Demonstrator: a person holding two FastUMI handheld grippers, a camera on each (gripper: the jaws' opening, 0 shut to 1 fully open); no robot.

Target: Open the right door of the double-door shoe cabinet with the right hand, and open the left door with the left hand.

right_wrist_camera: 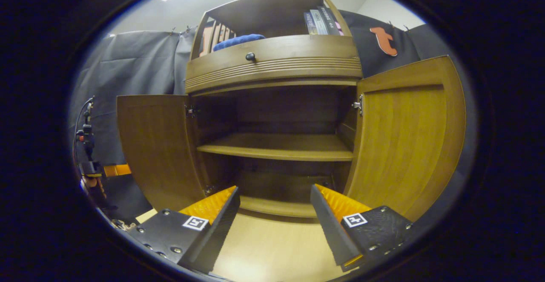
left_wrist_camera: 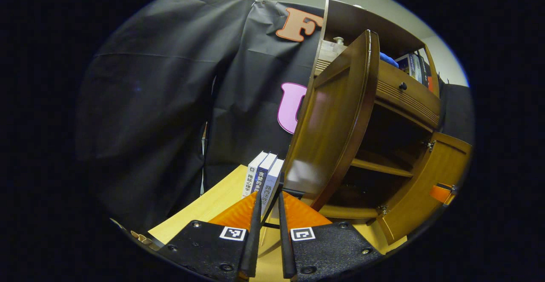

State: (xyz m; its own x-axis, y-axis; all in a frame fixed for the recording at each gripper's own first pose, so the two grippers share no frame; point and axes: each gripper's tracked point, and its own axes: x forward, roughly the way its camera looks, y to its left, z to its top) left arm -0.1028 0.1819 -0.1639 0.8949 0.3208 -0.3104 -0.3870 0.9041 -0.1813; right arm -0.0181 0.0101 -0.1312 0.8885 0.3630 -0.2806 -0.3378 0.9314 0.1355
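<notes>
The wooden shoe cabinet (right_wrist_camera: 276, 145) stands straight ahead in the right gripper view with both doors swung wide. The left door (right_wrist_camera: 157, 150) and the right door (right_wrist_camera: 404, 137) show their inner faces. My right gripper (right_wrist_camera: 274, 188) hangs open in front of the bottom shelf, touching nothing. In the left gripper view the left door (left_wrist_camera: 328, 120) rises just right of my left gripper (left_wrist_camera: 269, 194). Its fingers are drawn close together at the door's lower corner, with a thin dark handle bar (left_wrist_camera: 272, 203) between them. The left gripper (right_wrist_camera: 115, 170) also shows beyond the left door's outer edge.
Three books (left_wrist_camera: 262, 175) stand on the light wooden tabletop (left_wrist_camera: 204, 209) just past my left fingertips. Above the doors is a drawer with a black knob (right_wrist_camera: 250, 56). An open shelf higher up holds books (right_wrist_camera: 319, 20) and a blue cloth (right_wrist_camera: 236, 40).
</notes>
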